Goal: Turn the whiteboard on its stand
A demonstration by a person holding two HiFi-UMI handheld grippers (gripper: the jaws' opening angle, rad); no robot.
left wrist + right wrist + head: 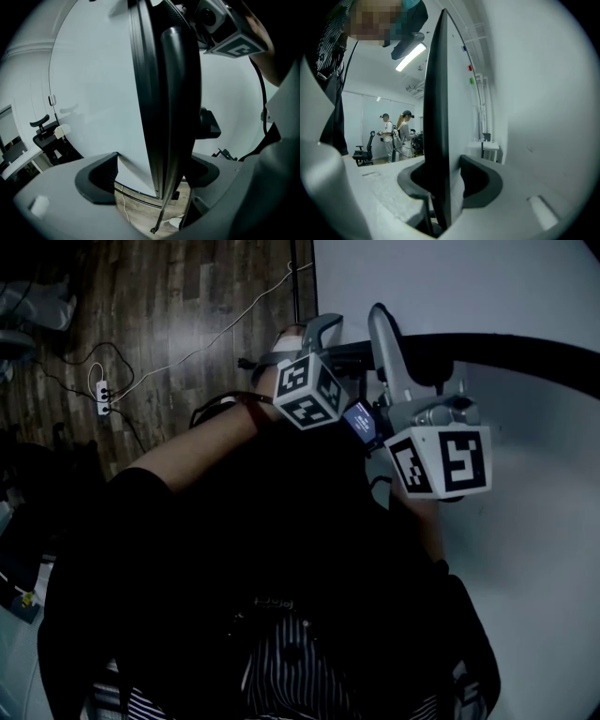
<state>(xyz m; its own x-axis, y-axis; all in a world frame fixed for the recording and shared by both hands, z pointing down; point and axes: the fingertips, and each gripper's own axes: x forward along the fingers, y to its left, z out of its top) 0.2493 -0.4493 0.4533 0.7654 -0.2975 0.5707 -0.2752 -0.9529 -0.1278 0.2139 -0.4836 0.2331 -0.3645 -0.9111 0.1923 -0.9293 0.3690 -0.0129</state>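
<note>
Right gripper jaws clamp the whiteboard edge — left gripper jaws stand apart around it.

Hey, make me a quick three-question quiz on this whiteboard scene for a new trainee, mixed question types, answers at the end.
1. True or false: the left gripper has its jaws wide apart astride the dark edge of the whiteboard.
2. In the head view, what lies on the wooden floor? A) a power strip with cables B) a bucket C) a ball
3. What stands between the jaws of the right gripper?
Key: 1 true; 2 A; 3 the whiteboard's dark edge.
</note>
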